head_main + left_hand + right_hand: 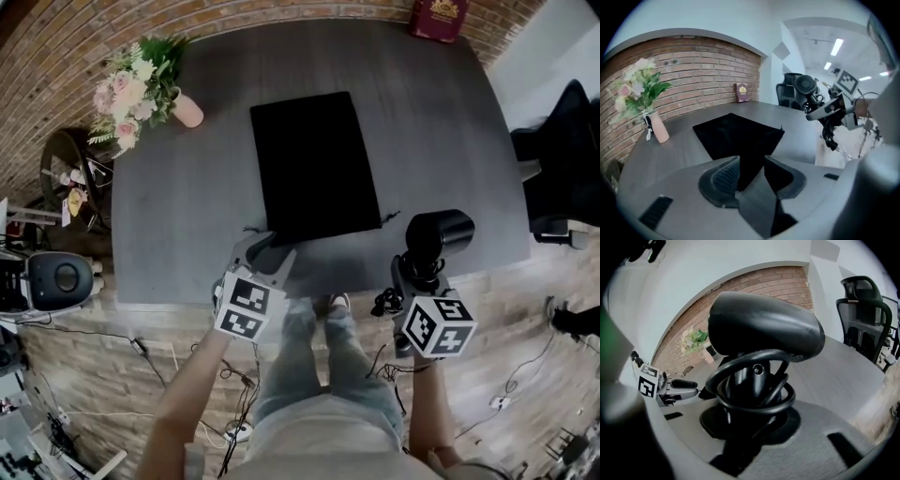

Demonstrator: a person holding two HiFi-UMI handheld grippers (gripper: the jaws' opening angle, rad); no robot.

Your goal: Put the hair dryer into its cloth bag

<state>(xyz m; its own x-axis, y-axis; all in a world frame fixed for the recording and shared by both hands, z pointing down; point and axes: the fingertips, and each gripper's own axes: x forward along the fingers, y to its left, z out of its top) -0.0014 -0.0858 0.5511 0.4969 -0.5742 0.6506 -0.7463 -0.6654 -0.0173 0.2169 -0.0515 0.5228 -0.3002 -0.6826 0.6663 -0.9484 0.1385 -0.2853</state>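
I take the cloth bag (314, 164) as my landmark. It lies flat on the table (187, 216), with its long axis running straight away from me. Short drawstring ends show at both near corners, so I judge the mouth is the edge closest to me.

My left gripper (267, 251) is at the bag's near-left corner. In the left gripper view its jaws stand wide apart, and the dark cloth of that corner (740, 140) reaches down between them. The pads do not press on it, so the left gripper holds nothing.

My right gripper (412, 272) is off the bag's near-right corner, just past the drawstring end there. In the right gripper view its jaws are partly closed and clamped on the handle of the hair dryer (764, 329), with the coiled cord (754, 390) looped round the handle above the pads. The dryer's handle stands roughly upright and its barrel lies across the top. In the head view the barrel (439, 230) sits beside the bag's right edge, clear of the cloth.

The dryer is therefore to the right of the mouth and level with it, not yet in line with the bag's long axis. The left hand is the nearer one to the mouth. I judge it must pinch and lift that near edge before the right hand can swing the dryer leftward and push it in along the bag's length.
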